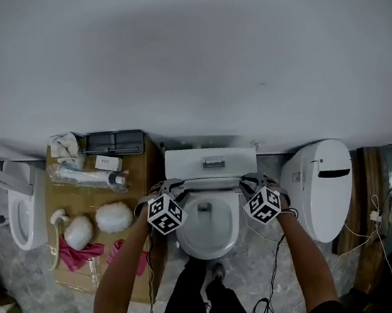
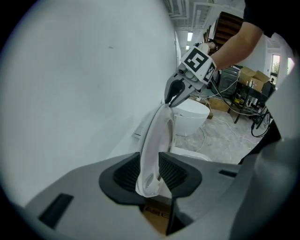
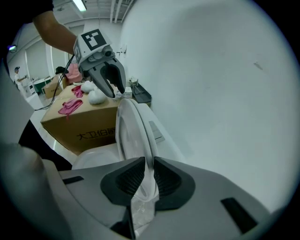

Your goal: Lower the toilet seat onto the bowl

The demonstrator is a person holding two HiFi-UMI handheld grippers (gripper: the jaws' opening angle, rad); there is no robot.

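Note:
The white toilet seat (image 1: 208, 181) stands raised and tilted over the bowl (image 1: 208, 248), in front of the tank (image 1: 211, 161). My left gripper (image 1: 162, 191) grips the seat's left edge; in the left gripper view the seat (image 2: 157, 136) fills the gap between the dark pads (image 2: 127, 174) of that gripper (image 2: 152, 176). My right gripper (image 1: 251, 180) holds the opposite edge. Its own view shows the rim (image 3: 136, 136) pinched between the jaws of that gripper (image 3: 146, 174). Each gripper shows in the other's view on the far edge: the right one (image 2: 172, 99) and the left one (image 3: 115, 90).
A cardboard box (image 1: 108, 275) left of the toilet carries white fluffy balls (image 1: 113, 217), a pink cloth (image 1: 80, 253) and a black tray (image 1: 114, 143). Another white toilet (image 1: 322, 186) stands to the right, a further fixture (image 1: 20, 211) at far left. Cables (image 1: 276, 277) trail on the floor.

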